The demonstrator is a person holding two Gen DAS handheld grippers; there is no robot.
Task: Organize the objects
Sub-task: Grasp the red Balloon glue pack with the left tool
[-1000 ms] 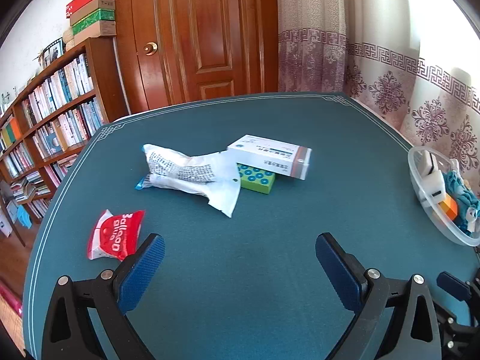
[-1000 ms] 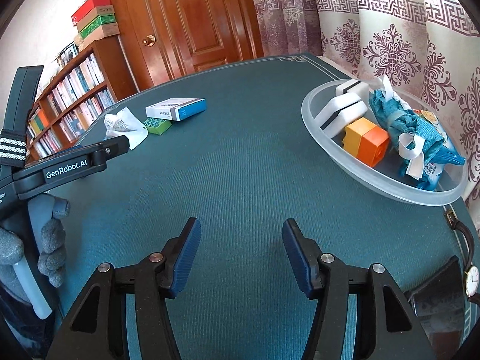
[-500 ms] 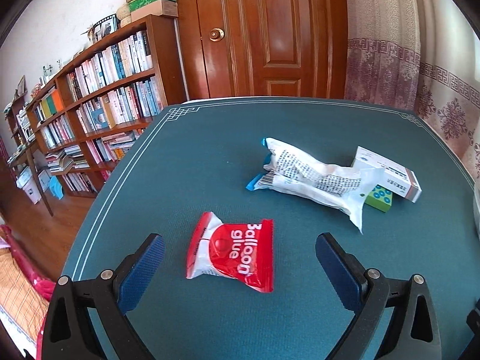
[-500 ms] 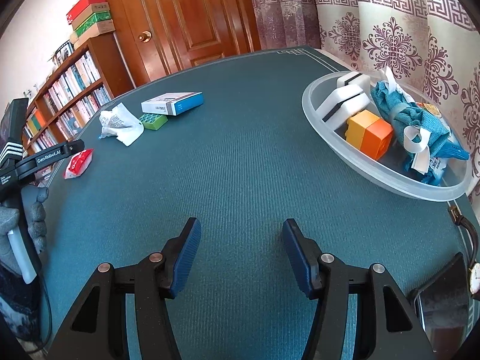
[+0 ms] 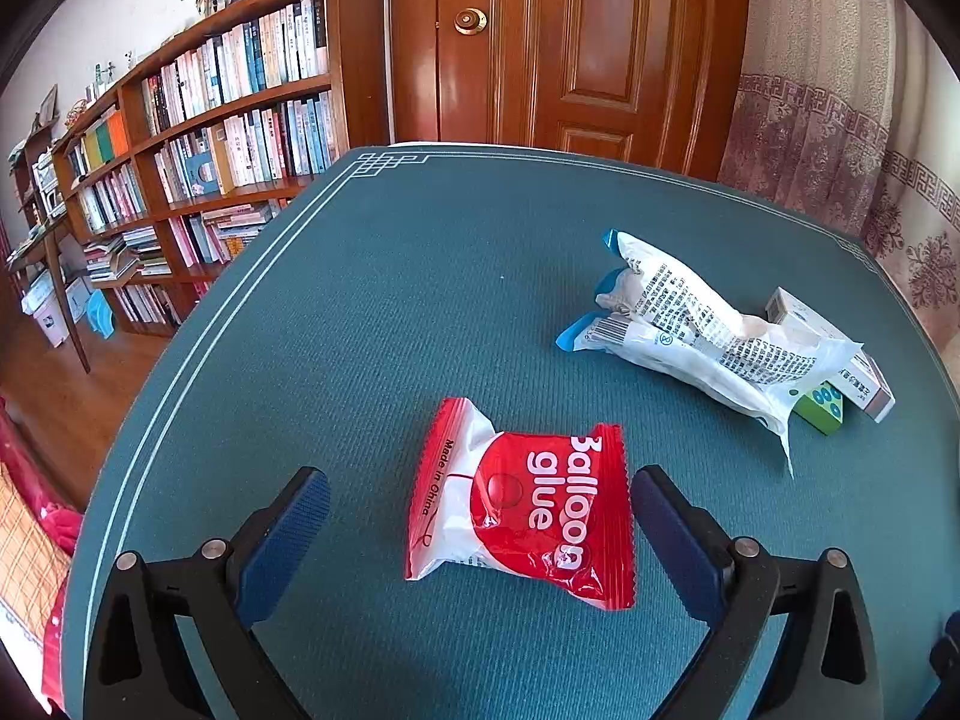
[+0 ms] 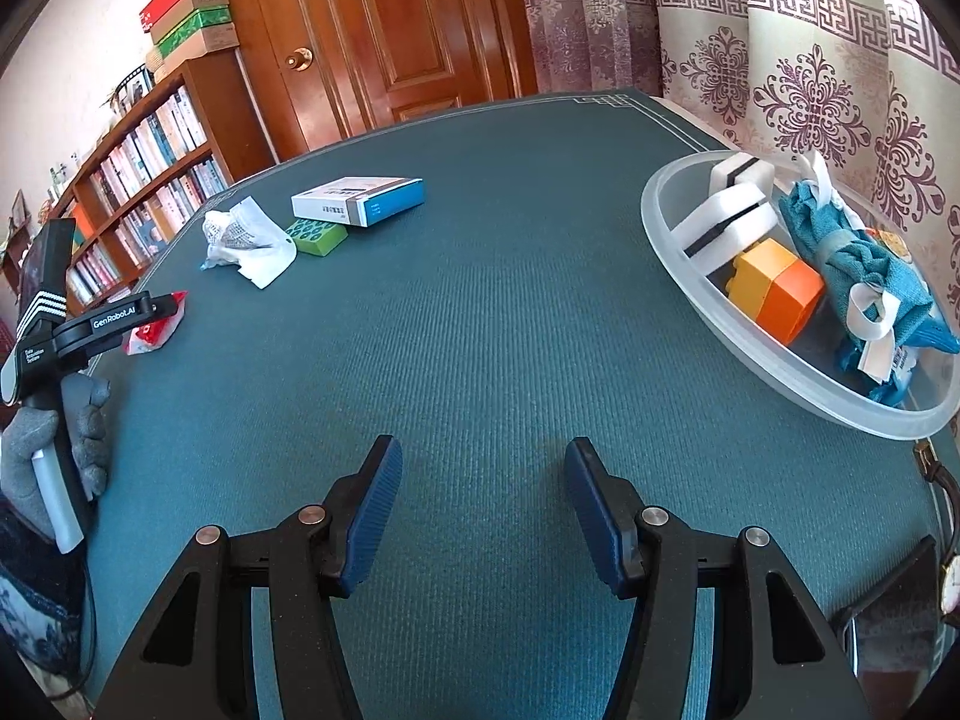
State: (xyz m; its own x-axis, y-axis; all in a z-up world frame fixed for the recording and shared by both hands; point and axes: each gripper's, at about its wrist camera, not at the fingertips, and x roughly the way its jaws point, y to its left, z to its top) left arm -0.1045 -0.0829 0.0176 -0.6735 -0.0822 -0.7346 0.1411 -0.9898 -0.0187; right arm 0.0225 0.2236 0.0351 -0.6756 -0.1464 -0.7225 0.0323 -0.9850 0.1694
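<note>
A red "Balloon glue" packet [image 5: 521,507] lies on the green table between the fingers of my open left gripper [image 5: 477,495], nearer the right finger. The packet also shows in the right wrist view [image 6: 153,333], partly behind the left gripper [image 6: 114,324]. Beyond it lie a white printed bag [image 5: 708,330], a green block [image 5: 825,405] and a white box [image 5: 840,354]. My right gripper [image 6: 477,501] is open and empty above bare table. A clear bowl [image 6: 780,366] at the right holds a white sponge, an orange block and a blue cloth.
The table's left edge [image 5: 180,360] drops to a wooden floor with a bookshelf [image 5: 210,138] beyond. A door [image 5: 570,42] and curtains [image 6: 780,60] stand behind the table. A watch [image 6: 942,564] and a dark phone [image 6: 888,630] lie at the near right.
My left gripper has swung left and moved forward, so the red packet now sits between its fingers. The right gripper has stayed nearly still.
</note>
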